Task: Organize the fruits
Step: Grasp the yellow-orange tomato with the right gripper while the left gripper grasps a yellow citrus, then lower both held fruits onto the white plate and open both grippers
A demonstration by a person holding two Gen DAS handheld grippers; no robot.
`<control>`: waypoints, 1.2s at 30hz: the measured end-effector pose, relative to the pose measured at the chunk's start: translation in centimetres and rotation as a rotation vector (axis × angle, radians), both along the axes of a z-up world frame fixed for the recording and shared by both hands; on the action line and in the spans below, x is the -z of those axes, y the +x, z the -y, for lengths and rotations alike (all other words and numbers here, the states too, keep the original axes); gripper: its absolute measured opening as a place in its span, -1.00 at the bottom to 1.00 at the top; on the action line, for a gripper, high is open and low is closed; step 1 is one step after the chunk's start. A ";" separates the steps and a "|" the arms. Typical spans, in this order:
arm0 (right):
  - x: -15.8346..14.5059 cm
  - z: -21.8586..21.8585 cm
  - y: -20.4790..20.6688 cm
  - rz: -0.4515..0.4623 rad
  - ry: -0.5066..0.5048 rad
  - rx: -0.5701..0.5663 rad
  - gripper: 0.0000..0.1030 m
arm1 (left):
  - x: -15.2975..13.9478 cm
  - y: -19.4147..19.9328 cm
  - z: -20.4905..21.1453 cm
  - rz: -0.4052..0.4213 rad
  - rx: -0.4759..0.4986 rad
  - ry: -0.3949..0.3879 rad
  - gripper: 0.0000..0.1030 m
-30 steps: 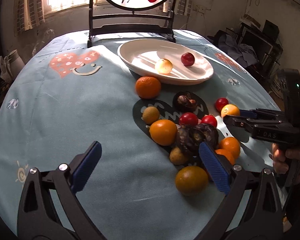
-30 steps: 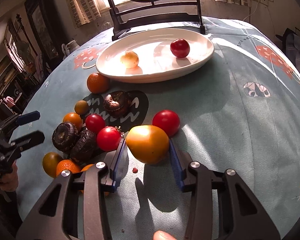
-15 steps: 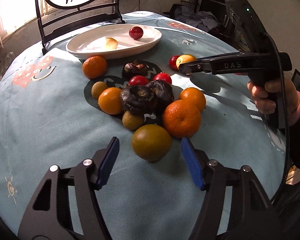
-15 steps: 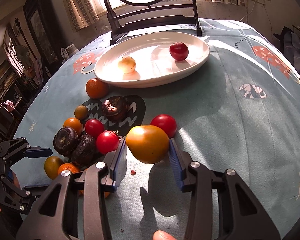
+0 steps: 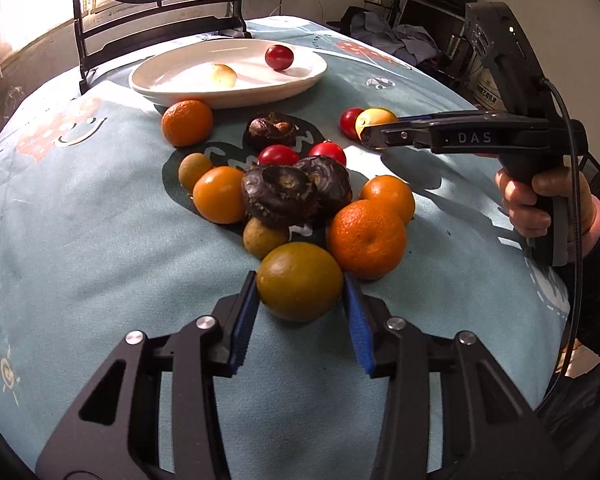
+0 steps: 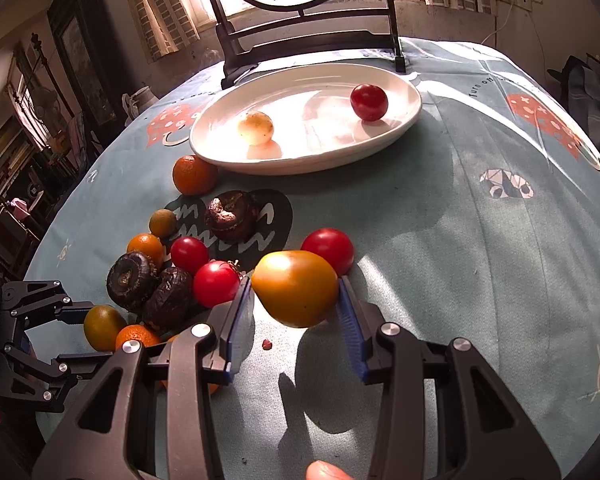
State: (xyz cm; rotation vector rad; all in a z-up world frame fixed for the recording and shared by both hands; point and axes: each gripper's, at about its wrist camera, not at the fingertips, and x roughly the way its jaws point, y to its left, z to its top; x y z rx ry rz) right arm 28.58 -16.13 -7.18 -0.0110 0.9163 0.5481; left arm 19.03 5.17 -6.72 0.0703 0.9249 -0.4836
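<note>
My left gripper (image 5: 300, 286) is shut on an olive-green citrus fruit (image 5: 299, 280) resting on the tablecloth at the near edge of a pile of oranges (image 5: 366, 236), red tomatoes (image 5: 278, 155) and dark wrinkled fruits (image 5: 280, 196). My right gripper (image 6: 296, 292) is shut on a yellow-orange tomato (image 6: 296, 288) and holds it above the cloth, its shadow below. It also shows in the left wrist view (image 5: 374, 124). A white oval plate (image 6: 408, 116) farther back holds a red tomato (image 6: 369, 102) and a pale round fruit (image 6: 255, 128).
A dark wooden stand with a round painted screen (image 6: 300, 40) stands behind the plate. A lone orange (image 6: 194, 176) lies by the plate's near rim. A red tomato (image 6: 329, 245) lies just beyond the held one. The round table drops off on all sides.
My left gripper swung toward the pile and closed its wide-open jaws on the olive-green fruit. My right gripper lifted the yellow-orange tomato slightly off the cloth.
</note>
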 end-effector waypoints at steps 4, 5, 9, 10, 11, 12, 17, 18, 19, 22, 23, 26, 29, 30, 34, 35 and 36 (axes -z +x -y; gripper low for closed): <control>-0.4 -0.1 -0.3 0.007 0.054 -0.038 -0.18 | -1.3 0.1 -1.6 0.024 -0.032 -0.104 -0.17; -0.7 -0.1 -0.4 0.015 0.083 -0.051 -0.18 | -1.5 0.3 -2.1 0.017 -0.053 -0.133 -0.17; -1.7 -0.4 -0.7 0.089 0.150 -0.062 -0.18 | -1.6 1.5 -3.6 0.018 -0.188 -0.153 -0.17; -2.0 -0.5 -0.7 0.117 0.151 -0.055 -0.18 | -1.9 1.7 -3.9 0.026 -0.214 -0.168 -0.17; -2.3 -0.6 -0.6 0.147 0.151 -0.046 -0.18 | -2.2 2.0 -4.1 0.039 -0.239 -0.180 -0.17; -2.6 -0.7 -0.5 0.177 0.149 -0.032 -0.18 | -2.5 2.4 -4.2 0.054 -0.263 -0.187 -0.17; -3.1 -1.1 2.6 0.244 0.137 0.053 -0.18 | -4.9 6.6 -3.8 0.097 -0.346 -0.199 -0.17; -2.9 -1.0 3.7 0.226 0.142 0.074 -0.18 | -5.4 7.8 -3.6 0.104 -0.359 -0.194 -0.17; -2.9 -0.9 4.6 0.207 0.152 0.092 -0.18 | -5.7 9.0 -3.3 0.113 -0.372 -0.171 -0.17; -2.7 -1.0 7.3 0.187 0.154 0.114 -0.18 | -6.3 12.9 -2.3 0.122 -0.388 -0.090 -0.17; -2.7 -1.2 7.9 0.194 0.142 0.118 -0.18 | -6.3 14.3 -2.0 0.119 -0.390 -0.069 -0.17; -2.3 -1.8 9.7 0.193 0.120 0.118 -0.18 | -5.6 18.0 -1.7 0.094 -0.406 -0.032 -0.17; -1.9 -2.3 11.0 0.175 0.118 0.105 -0.18 | -4.3 20.7 -1.3 0.062 -0.413 0.007 -0.17; -1.9 -2.5 11.3 0.175 0.111 0.102 -0.17 | -3.8 21.3 -1.1 0.056 -0.414 0.027 -0.17; -1.6 -3.1 12.0 0.162 0.087 0.078 -0.16 | -3.0 22.3 -0.9 0.039 -0.432 0.046 -0.02; -1.5 -3.2 12.0 0.157 0.082 0.073 -0.06 | -3.2 22.1 -0.9 0.061 -0.444 0.059 0.38; -1.6 -3.2 11.9 0.156 0.078 0.071 -0.05 | -3.7 21.6 -0.9 0.102 -0.459 0.078 0.50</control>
